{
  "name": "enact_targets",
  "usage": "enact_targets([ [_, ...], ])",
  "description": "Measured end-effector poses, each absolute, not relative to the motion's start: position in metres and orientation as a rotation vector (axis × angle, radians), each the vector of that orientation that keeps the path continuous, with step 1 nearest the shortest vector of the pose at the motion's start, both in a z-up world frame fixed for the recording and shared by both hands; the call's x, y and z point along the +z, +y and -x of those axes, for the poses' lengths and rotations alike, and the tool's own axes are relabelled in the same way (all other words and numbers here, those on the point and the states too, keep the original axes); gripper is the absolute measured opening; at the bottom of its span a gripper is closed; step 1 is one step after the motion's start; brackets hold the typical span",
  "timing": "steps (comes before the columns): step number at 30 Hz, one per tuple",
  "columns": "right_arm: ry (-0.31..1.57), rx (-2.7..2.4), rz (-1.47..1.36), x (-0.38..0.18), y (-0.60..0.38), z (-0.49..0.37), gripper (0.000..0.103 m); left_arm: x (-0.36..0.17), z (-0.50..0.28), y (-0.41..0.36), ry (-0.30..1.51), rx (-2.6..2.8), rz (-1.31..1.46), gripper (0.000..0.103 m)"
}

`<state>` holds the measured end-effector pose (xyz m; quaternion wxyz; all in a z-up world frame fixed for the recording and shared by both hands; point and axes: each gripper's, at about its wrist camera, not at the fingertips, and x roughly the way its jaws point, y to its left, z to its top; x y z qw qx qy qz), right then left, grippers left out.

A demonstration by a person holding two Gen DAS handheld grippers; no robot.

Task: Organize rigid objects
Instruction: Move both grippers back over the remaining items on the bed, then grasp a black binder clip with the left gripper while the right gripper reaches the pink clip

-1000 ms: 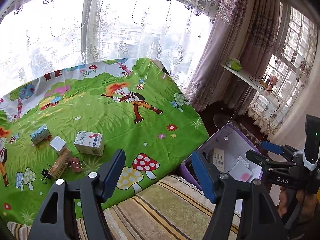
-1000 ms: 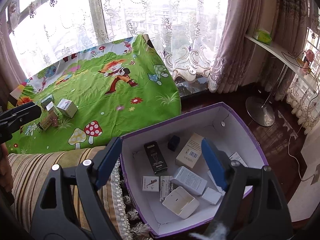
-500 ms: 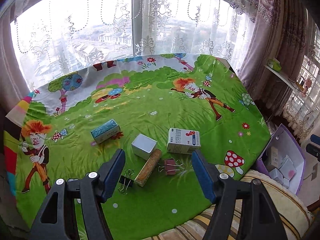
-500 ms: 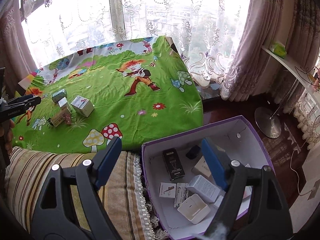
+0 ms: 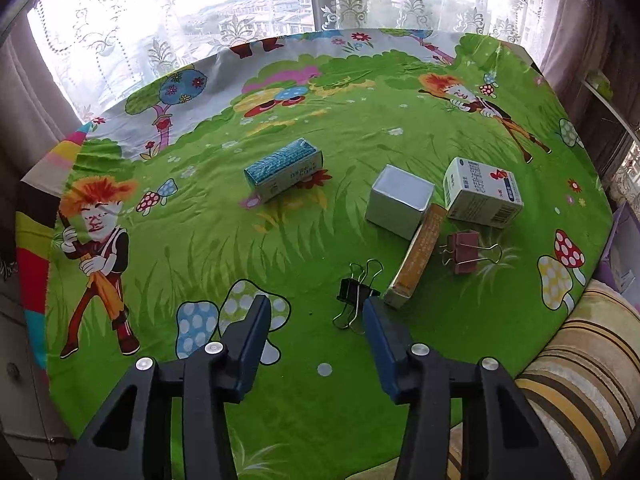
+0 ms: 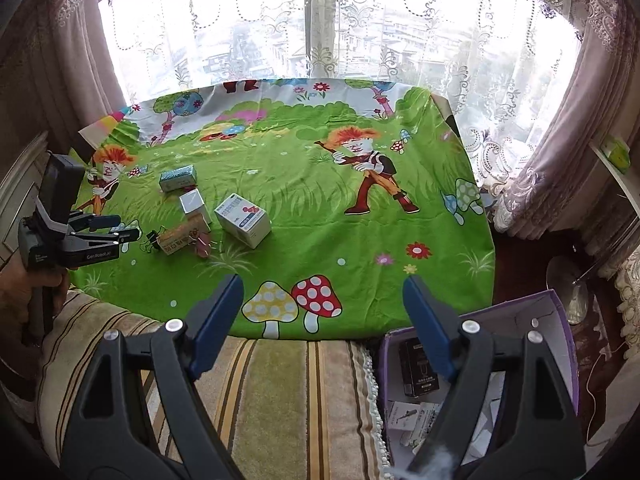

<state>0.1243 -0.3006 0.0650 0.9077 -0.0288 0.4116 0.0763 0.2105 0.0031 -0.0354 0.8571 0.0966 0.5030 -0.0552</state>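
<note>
On the green cartoon tablecloth (image 5: pixel 320 128) lie a teal box (image 5: pixel 283 169), a silver cube box (image 5: pixel 399 201), a white medicine box (image 5: pixel 482 192), a long yellow box (image 5: pixel 418 255), a black binder clip (image 5: pixel 355 291) and a red binder clip (image 5: pixel 466 246). My left gripper (image 5: pixel 316 320) is open and empty, low over the cloth just in front of the black clip. My right gripper (image 6: pixel 322 312) is open and empty over the table's near edge. A purple box (image 6: pixel 560 320) holding several small packages sits at lower right of the right wrist view.
A striped cushion (image 6: pixel 280 392) runs along the table's near edge. Lace curtains and a window (image 6: pixel 320 20) stand behind the table. A white shelf (image 6: pixel 616 168) is at the right. The left gripper (image 6: pixel 128 234) shows in the right wrist view.
My left gripper has swung left from the purple box and come down close to the clips and boxes. My right gripper has swung left and up from the purple box toward the table.
</note>
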Motion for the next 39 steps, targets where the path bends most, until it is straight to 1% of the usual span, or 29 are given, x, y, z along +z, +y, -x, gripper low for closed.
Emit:
enact_targets([
  [7,0.931,0.268,0.049,0.05,-0.259,-0.154,0.084,-0.056,-0.211,-0.018,1.107,-0.148,-0.356,0.046],
  [9,0.972,0.291,0.011,0.043,-0.251,-0.165,0.084,-0.061,-0.214,-0.02,1.115,-0.14,-0.386,0.043],
  [13,1.037,0.316,-0.021,0.028,-0.229,-0.184,0.084,-0.072,-0.221,-0.022,1.132,-0.139,-0.423,0.034],
  [16,1.08,0.327,-0.012,0.016,-0.209,-0.197,0.084,-0.074,-0.223,-0.024,1.124,-0.151,-0.433,0.032],
  [18,1.103,0.325,-0.016,0.008,-0.198,-0.204,0.084,-0.074,-0.224,-0.025,1.121,-0.166,-0.427,0.027],
  [20,1.128,0.317,-0.04,-0.001,-0.191,-0.214,0.084,-0.075,-0.224,-0.025,1.121,-0.194,-0.407,0.014],
  [26,1.177,0.307,-0.098,-0.024,-0.177,-0.235,0.084,-0.072,-0.222,-0.013,1.125,-0.214,-0.307,0.014],
  [31,1.191,0.321,-0.065,-0.035,-0.165,-0.242,0.084,-0.06,-0.215,0.004,1.094,-0.191,-0.181,0.014],
  [33,1.186,0.326,-0.001,-0.039,-0.157,-0.243,0.08,-0.055,-0.212,0.011,1.081,-0.181,-0.129,0.014],
  [39,1.117,0.386,0.357,-0.053,-0.125,-0.232,0.079,-0.047,-0.206,0.023,1.054,-0.171,-0.04,0.014],
])
